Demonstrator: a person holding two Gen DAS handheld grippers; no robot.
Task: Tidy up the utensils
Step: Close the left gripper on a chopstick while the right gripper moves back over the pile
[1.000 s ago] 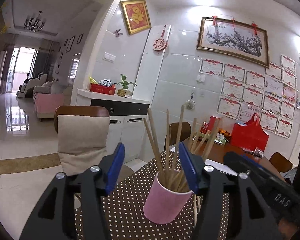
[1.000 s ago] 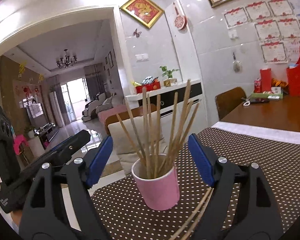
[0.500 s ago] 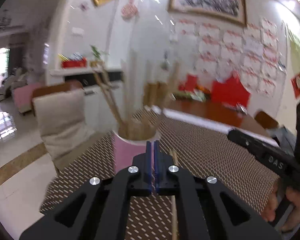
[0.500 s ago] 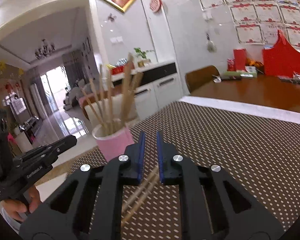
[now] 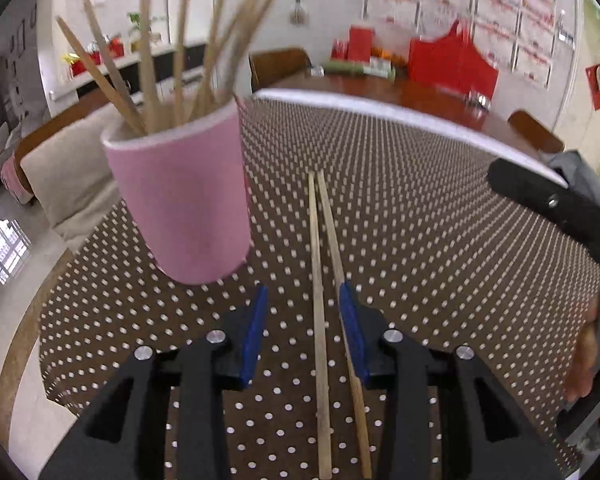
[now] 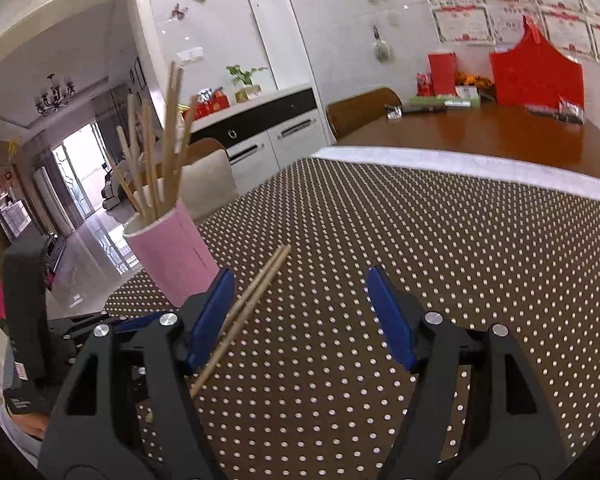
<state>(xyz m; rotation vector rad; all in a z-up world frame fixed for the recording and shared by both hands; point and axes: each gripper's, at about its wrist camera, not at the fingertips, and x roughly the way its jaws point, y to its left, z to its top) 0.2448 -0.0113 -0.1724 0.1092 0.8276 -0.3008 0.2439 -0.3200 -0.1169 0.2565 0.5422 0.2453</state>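
Both grippers are dipping toward the dotted tablecloth (image 5: 420, 216), jaws just reopening after snapping shut. Left gripper (image 5: 303, 330) is straddling two loose chopsticks (image 5: 318, 280) narrowly, ungripped, beside the pink cup (image 5: 180, 200); only the right gripper (image 6: 300, 320), spread wide and empty, is showing the hallway.

One pink cup (image 5: 180, 200) stood on one dotted tablecloth (image 5: 420, 216). Two loose chopsticks (image 5: 318, 300) lay side by side on the cloth. The chopsticks standing in the cup (image 6: 152, 168) overlapped and blurred too much to count exactly, perhaps eight.
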